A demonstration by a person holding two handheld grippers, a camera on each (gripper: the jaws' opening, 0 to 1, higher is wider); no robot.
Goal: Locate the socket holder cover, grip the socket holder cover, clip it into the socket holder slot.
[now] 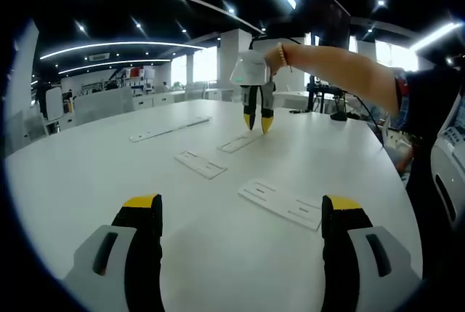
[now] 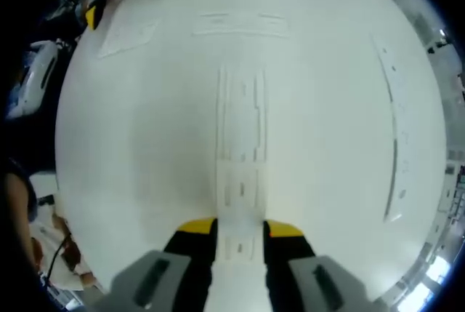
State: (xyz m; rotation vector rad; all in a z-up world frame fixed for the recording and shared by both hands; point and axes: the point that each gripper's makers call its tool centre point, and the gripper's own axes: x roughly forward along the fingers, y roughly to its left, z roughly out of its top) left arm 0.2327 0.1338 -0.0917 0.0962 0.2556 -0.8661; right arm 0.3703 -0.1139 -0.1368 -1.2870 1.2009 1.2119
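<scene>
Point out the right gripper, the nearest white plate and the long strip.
right gripper (image 1: 258, 123): left gripper view, between its yellow fingertips.
nearest white plate (image 1: 282, 204): left gripper view, middle of its top face.
long strip (image 2: 396, 137): right gripper view, middle of its length.

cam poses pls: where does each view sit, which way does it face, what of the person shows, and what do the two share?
Left gripper view: rides low over the white table, facing across it at flat white plates; its own open tongs frame the bottom, and the person's arm holds the right tongs down over a far plate.
Right gripper view: looks steeply down on the table, own tongs straddling a long white plate.
Shared: table, plates; the left tongs appear at the right view's top left.
</scene>
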